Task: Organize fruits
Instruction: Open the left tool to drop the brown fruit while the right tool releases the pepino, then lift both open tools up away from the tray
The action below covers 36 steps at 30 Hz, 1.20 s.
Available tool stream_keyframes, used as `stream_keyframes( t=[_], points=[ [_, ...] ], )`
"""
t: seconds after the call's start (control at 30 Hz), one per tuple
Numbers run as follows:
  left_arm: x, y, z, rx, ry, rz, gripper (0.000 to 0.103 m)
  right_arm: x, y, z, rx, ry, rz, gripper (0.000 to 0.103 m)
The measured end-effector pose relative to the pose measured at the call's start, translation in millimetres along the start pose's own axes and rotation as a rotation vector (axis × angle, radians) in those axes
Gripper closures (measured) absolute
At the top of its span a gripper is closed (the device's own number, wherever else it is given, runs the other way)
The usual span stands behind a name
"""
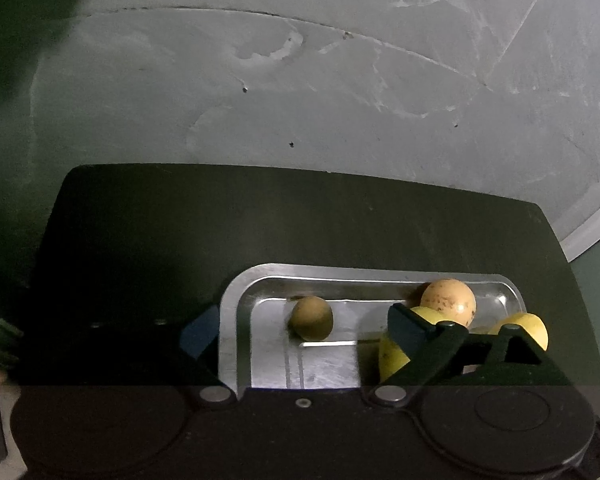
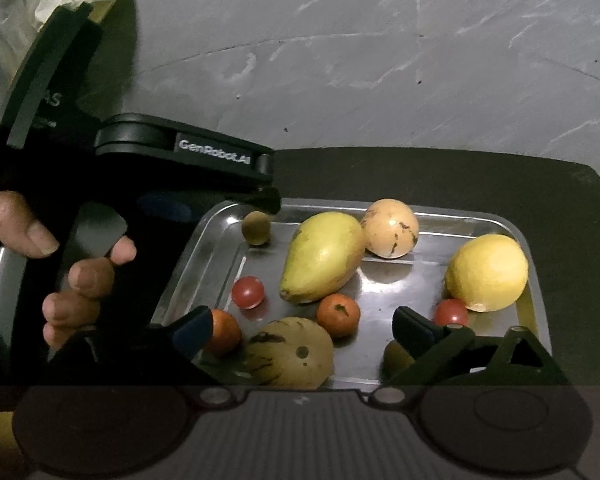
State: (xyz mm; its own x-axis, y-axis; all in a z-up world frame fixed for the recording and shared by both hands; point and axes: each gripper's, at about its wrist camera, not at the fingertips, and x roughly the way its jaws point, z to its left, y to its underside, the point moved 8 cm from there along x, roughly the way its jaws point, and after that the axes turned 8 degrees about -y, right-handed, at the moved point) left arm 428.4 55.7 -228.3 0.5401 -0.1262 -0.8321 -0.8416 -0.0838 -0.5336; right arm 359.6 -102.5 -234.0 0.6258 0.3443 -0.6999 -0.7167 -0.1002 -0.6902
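Left wrist view: left gripper spread wide, empty; small brown fruit dead centre between fingers, on tray.
Right wrist view: right gripper wide, empty, straddling speckled fruit lower centre.

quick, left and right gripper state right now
Left gripper: open, holding nothing, over the tray.
Right gripper: open, holding nothing, fingers either side of the spotted fruit.
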Motion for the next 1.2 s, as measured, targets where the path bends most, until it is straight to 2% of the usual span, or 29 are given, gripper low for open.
stream_keyframes(
  t=[0.43,0.8,1.2],
  points=[
    [-15,-1,2,-0.006,-0.002,-0.033,0.009,-15,0,-13,0.024,0.074,-0.049,0.0],
    [-31,1,9,-0.005,-0.031,-0.078,0.003,-28,-3,-17,0.039,0.118,-0.092,0.0],
    [-45,24,27,-0.016,-0.073,-0.095,0.001,-36,-1,-12,0.017,0.13,-0.099,0.0]
  ],
)
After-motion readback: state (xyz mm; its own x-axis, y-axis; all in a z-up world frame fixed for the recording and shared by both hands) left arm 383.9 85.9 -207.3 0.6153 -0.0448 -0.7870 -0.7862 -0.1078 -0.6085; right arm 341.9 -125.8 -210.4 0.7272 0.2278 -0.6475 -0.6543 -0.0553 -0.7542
